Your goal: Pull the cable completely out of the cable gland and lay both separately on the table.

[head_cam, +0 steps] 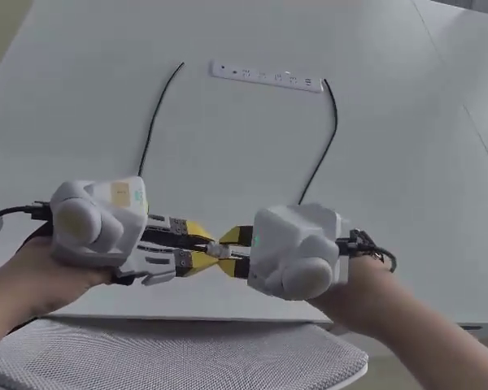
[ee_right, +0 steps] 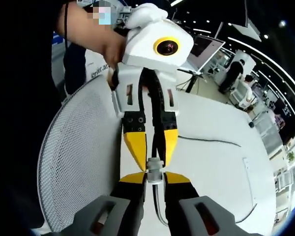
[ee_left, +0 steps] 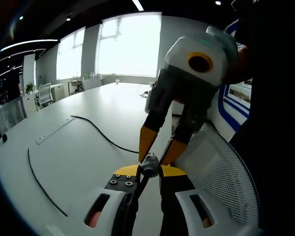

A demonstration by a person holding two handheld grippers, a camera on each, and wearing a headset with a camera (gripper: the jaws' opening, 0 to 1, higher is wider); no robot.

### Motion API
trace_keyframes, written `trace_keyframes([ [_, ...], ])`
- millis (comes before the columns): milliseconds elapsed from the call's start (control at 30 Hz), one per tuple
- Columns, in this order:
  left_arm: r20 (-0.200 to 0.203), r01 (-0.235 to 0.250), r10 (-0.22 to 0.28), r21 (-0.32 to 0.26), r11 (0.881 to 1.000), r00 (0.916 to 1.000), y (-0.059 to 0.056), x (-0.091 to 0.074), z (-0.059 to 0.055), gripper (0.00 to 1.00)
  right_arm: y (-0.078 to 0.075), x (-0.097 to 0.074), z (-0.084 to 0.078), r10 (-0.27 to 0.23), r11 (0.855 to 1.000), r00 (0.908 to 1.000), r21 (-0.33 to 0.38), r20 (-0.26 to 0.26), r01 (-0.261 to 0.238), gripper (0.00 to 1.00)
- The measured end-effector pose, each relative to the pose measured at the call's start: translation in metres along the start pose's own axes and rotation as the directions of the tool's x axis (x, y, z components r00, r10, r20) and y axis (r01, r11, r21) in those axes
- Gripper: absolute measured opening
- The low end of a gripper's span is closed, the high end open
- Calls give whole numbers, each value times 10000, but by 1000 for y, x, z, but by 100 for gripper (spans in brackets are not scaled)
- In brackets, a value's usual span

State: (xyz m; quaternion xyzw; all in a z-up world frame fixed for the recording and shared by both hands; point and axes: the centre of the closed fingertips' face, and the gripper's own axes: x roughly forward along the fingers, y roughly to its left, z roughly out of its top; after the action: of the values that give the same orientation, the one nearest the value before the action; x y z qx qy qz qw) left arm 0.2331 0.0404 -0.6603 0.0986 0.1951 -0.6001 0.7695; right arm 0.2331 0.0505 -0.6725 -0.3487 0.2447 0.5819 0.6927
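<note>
My two grippers meet tip to tip above the table's front edge. Between the yellow tips sits a small grey cable gland (head_cam: 220,250) (ee_left: 148,167) (ee_right: 155,170). My right gripper (head_cam: 233,253) (ee_right: 155,178) is shut on the gland. My left gripper (head_cam: 206,247) (ee_left: 148,172) is shut on the black cable (ee_left: 136,196) (ee_right: 160,130) just where it leaves the gland. The cable runs back between the left gripper's fingers. A thin pale length (ee_right: 157,209) trails from the gland between the right gripper's fingers.
A white power strip (head_cam: 265,76) lies at the far side of the white table (head_cam: 390,162), its black lead (head_cam: 328,138) running toward me. Another black cable (head_cam: 153,122) lies to the left. A grey mesh chair (head_cam: 171,353) is below the grippers.
</note>
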Motion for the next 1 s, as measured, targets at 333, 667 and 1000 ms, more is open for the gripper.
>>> trace_keyframes([
  [333,314,-115,101,470,9988,9995,3,-6,5,16,-5,-15,7,355,9786,9965,1996,759,-501,23],
  [667,703,-416,400,206,9989,9967,8,-19,23,16,-16,-28,14,-481,9762,9924,2156,1129,228,20],
  [1000,672,-420,400,286,9987,9969,7,-22,27,16,-16,-28,8,-594,9871,9956,1526,719,479,12],
])
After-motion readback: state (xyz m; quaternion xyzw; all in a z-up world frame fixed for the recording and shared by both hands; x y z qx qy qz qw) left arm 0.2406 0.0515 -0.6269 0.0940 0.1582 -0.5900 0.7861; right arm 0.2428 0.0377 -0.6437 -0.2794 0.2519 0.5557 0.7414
